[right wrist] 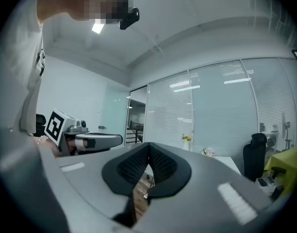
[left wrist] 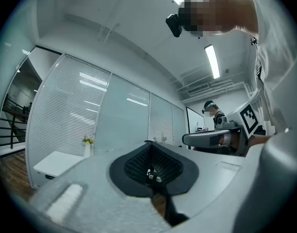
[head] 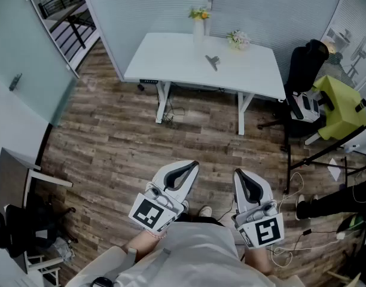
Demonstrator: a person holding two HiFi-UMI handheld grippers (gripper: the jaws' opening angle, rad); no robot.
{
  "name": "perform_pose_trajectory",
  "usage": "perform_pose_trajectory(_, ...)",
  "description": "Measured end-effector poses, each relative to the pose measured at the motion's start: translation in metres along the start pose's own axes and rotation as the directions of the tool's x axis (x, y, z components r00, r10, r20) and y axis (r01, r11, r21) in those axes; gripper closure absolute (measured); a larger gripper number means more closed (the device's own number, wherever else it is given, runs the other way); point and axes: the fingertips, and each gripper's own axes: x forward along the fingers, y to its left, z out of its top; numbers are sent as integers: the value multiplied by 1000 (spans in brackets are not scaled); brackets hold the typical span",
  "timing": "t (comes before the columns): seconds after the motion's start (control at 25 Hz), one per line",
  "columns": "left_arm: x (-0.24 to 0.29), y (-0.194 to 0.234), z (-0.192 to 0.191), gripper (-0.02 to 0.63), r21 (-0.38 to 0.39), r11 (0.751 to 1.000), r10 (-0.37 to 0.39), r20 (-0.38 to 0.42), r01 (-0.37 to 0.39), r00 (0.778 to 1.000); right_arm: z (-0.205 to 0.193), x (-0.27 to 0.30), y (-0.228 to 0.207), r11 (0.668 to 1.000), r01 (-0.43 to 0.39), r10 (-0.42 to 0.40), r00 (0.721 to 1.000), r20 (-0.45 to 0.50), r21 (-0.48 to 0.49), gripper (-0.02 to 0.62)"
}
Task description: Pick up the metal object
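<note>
We stand back from the white tabletop (head: 171, 61), with a wide stretch of wood floor (head: 129, 130) between us and it. The metal object (head: 213, 61) lies flat near the middle of that tabletop, nothing touching it. A vase of flowers (head: 198, 18) and a second small bunch of flowers (head: 238, 39) sit behind it at the far edge. Both tools are held low and close to the body. The left hand-held gripper (head: 192, 165) has its dark pads pressed together with nothing between them, and its own view confirms this. The right hand-held gripper (head: 238, 173) is likewise fully closed and empty. The object is straight ahead and well apart from both, roughly on the line that runs up between the two noses, so we judge neither side clearly nearer. Its long axis, as far as we can read so small a shape, runs on a slant from far-left to near-right, with a short arm branching off. Reach is the whole matter here: we judge that we must cross the floor and open one set of jaws before any grasp, then meet the object across its slanted length.
</note>
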Motion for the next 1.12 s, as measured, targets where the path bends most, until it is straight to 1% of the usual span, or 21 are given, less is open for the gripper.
perform_pose_trajectory(0.2, -6, 17, 0, 601, -4, 1000, -1, 6, 1, 1000, 0, 15, 7, 1000, 7, -7, 1000, 4, -4, 592)
perform_pose_trajectory(0.4, -14, 45, -1, 601, -8, 1000, -2, 6, 2, 1000, 5, 39, 17, 1000, 30, -30, 999, 38, -6, 591)
perform_pose_trajectory(0.68, -24, 83, -4, 601, -3, 1000, -2, -3, 2, 1000, -2, 69, 26, 998, 53, -54, 998, 32, 19, 591)
perform_pose_trajectory(0.92, -15, 104, -4, 600, -10, 1000, 9, -2, -9, 1000, -9, 86, 16, 998, 60, -60, 998, 13, 32, 591)
perform_pose_trajectory(1.12, 5, 117, -10, 601, -16, 1000, 12, -8, -12, 1000, -14, 104, -2, 998, 57, -57, 998, 13, 26, 591)
